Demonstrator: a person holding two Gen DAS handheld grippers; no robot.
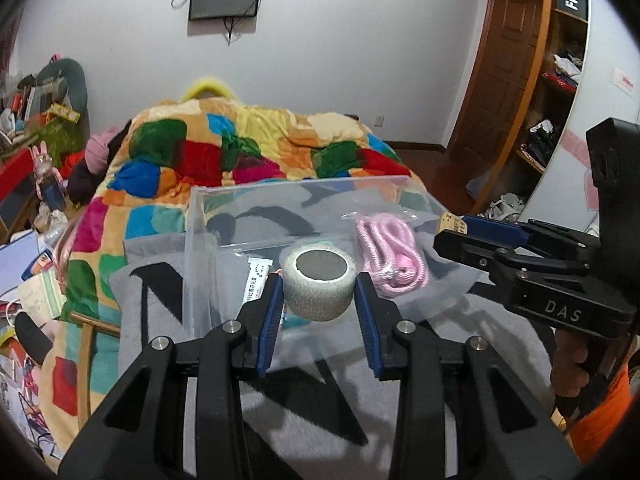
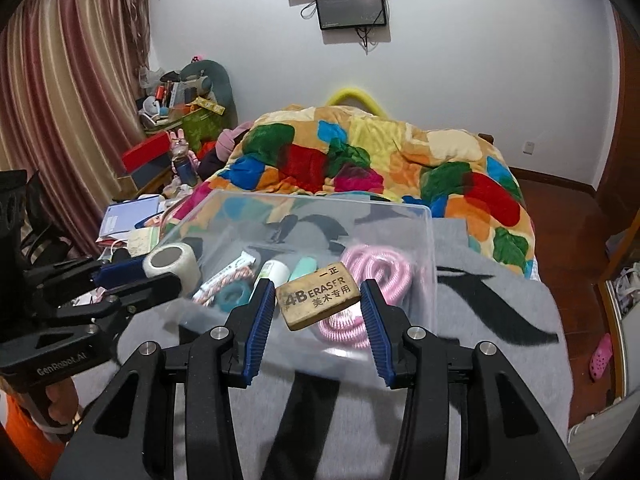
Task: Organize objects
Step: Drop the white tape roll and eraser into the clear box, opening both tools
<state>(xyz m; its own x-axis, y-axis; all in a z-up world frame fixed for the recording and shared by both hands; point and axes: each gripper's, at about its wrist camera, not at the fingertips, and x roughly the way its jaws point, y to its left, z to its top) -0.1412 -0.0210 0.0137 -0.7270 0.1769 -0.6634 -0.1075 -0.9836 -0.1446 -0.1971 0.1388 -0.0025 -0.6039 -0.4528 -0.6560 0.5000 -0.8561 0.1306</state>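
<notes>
My left gripper [image 1: 319, 294] is shut on a whitish tape roll [image 1: 319, 284] and holds it over the near edge of a clear plastic box [image 1: 240, 196]. My right gripper [image 2: 318, 298] is shut on a tan 4B eraser [image 2: 318, 295] above the same box [image 2: 424, 216]. In the box lie a pink coiled rope [image 1: 390, 254], also in the right wrist view [image 2: 380, 272], a white tube [image 2: 224, 274] and small bottles [image 2: 280, 270]. Each gripper shows in the other's view: the right one with the eraser [image 1: 454, 226], the left one with the tape roll [image 2: 172, 264].
The box rests on a grey cloth with black markings [image 2: 480, 320] over a bed with a colourful patchwork blanket [image 2: 360, 152]. Cluttered shelves and papers [image 2: 132, 220] stand left. A wooden wardrobe [image 1: 540, 100] is right. A monitor [image 2: 352, 4] hangs on the wall.
</notes>
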